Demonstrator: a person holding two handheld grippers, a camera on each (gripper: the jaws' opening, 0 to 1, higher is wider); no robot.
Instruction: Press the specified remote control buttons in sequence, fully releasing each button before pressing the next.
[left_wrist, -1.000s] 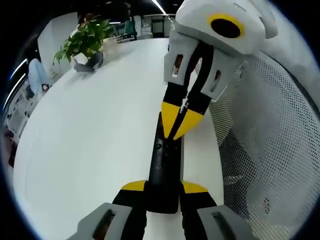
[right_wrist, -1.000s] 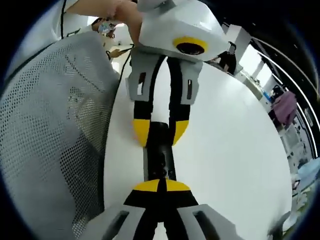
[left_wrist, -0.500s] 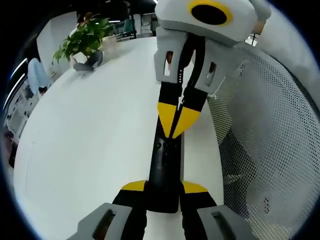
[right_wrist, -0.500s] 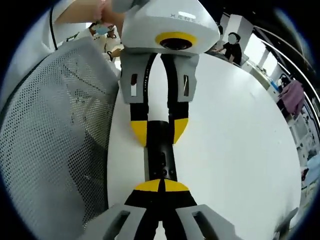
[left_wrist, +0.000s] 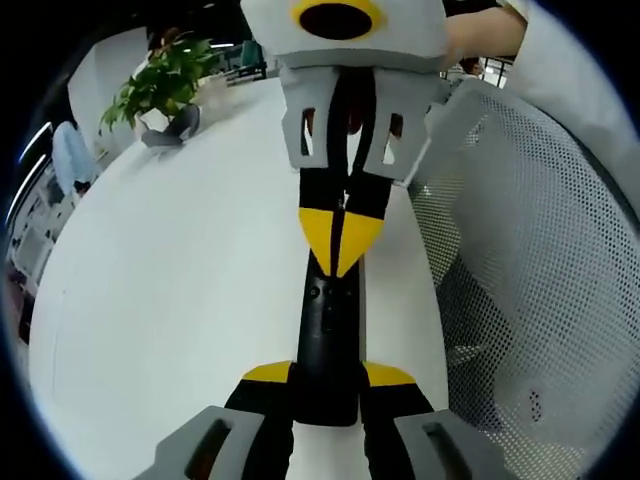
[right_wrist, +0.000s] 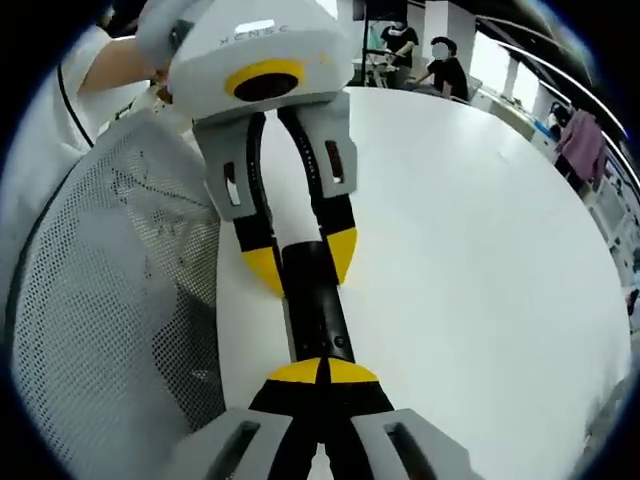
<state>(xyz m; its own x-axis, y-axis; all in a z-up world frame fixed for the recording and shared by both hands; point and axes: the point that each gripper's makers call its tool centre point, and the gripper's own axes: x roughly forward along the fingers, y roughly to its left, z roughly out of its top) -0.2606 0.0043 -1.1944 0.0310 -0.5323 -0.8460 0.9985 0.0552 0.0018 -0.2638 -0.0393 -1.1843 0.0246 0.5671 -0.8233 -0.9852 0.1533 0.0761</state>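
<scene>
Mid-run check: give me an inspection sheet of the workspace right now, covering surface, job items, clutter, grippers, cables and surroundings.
Surface: white table, bare around the job.
Job's things: black remote control lying lengthwise along the table's edge.
Clutter: potted plant at the far end.
Grippers: left gripper clamps one end of the remote; right gripper has its yellow tips together, down on the remote's face.
Cables: a thin dark cord over a person's white clothing.
Surroundings: grey mesh chair back beside the table; people seated beyond it.
</scene>
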